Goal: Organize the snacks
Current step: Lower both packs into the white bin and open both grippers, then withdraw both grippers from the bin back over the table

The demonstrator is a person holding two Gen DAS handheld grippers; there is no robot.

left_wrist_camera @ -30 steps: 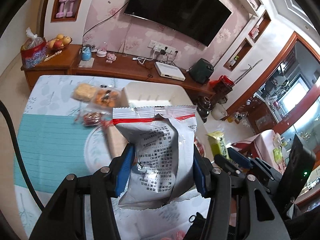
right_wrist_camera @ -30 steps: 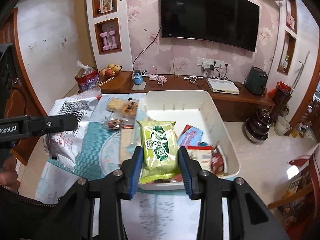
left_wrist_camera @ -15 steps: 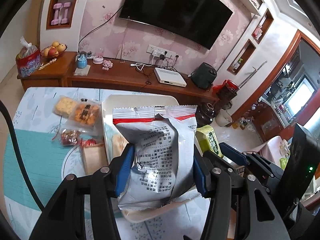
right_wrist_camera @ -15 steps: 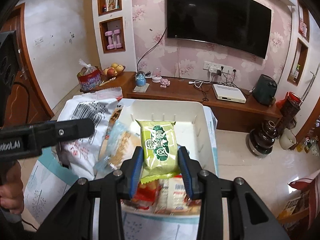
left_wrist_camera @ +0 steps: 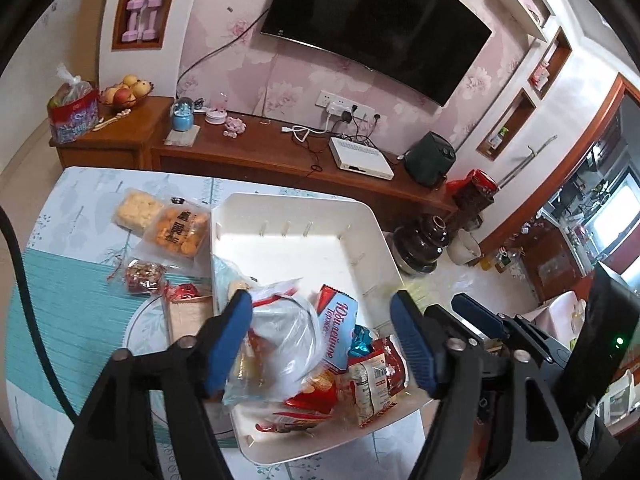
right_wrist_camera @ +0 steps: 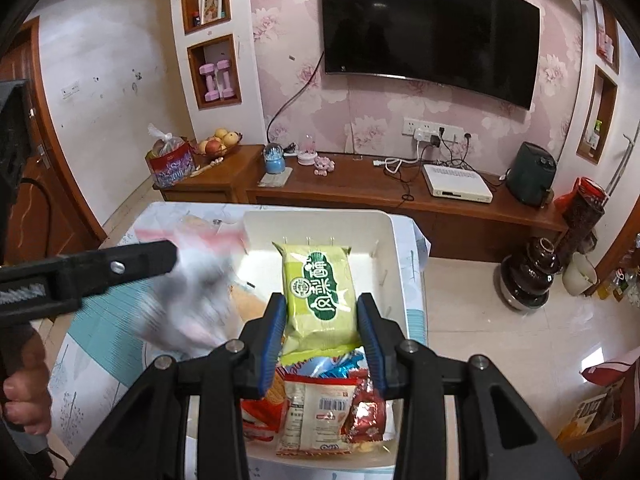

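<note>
Snacks: mostly piled at the near end of the white bin [left_wrist_camera: 372, 236].
Left gripper [left_wrist_camera: 320, 336]: jaws just spread, silvery bag [left_wrist_camera: 280, 344] loose between them, dropping into the bin.
Right gripper [right_wrist_camera: 322, 316]: pinching green packet [right_wrist_camera: 318, 288] over the bin, probably next in.
Leftovers: cookie pack [left_wrist_camera: 178, 230] sits near the table's far-left corner.

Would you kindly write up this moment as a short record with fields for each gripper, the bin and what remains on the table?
left gripper: jaws have just been opening; silver bag blurred, dropping between them into the bin
right gripper: shut on green packet, above the bin
bin: white, several snack packets piled at its near end
left on table: cracker packs, small red packets
</note>
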